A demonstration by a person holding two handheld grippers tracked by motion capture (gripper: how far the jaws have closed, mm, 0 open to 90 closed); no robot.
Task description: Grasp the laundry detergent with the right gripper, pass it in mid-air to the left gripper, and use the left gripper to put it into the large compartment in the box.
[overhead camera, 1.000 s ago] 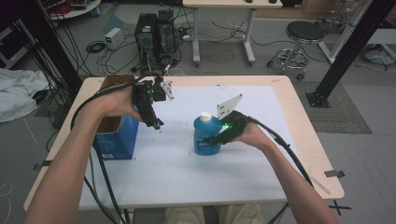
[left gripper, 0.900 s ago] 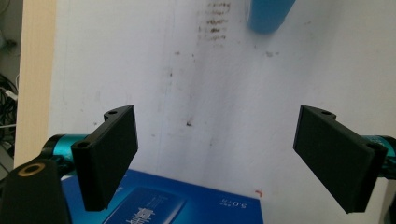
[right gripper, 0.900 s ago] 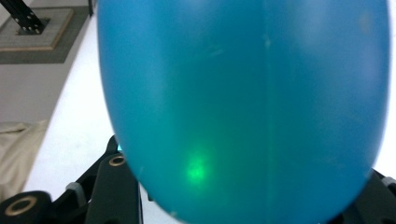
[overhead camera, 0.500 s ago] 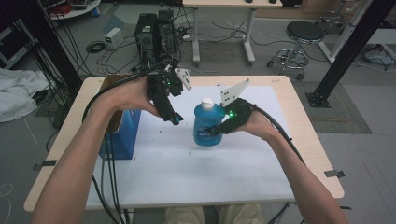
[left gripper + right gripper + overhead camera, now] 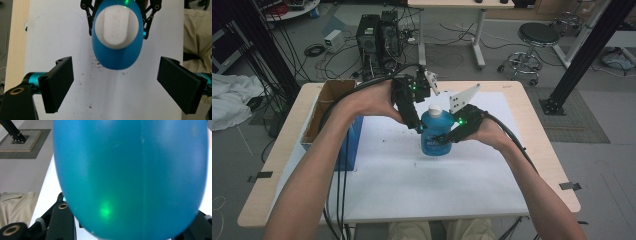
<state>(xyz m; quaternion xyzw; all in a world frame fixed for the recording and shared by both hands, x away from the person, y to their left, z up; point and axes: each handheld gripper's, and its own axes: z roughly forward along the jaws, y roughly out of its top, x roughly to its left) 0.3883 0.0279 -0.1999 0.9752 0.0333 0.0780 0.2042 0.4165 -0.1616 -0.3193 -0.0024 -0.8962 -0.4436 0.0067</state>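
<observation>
right tongs [image 5: 443, 138] — clamp blue bottle [image 5: 435, 131] | left tongs [image 5: 120, 82] — wide apart, above cap [image 5: 115, 26]

Quick headcount from where I'm standing: one blue bottle [image 5: 435, 134] with one white cap [image 5: 435, 108] on top. Two grippers, the left gripper [image 5: 418, 128] and the right gripper [image 5: 443, 138], each with two black jaws. One open cardboard box [image 5: 324, 107] on the table's [image 5: 522, 165] left side. One white sheet [image 5: 412, 180] spread over the tabletop. Behind the table, two computer towers [image 5: 379, 32] on the floor, one round stool [image 5: 537, 35], and one white cloth heap [image 5: 232, 100] off to the left.
</observation>
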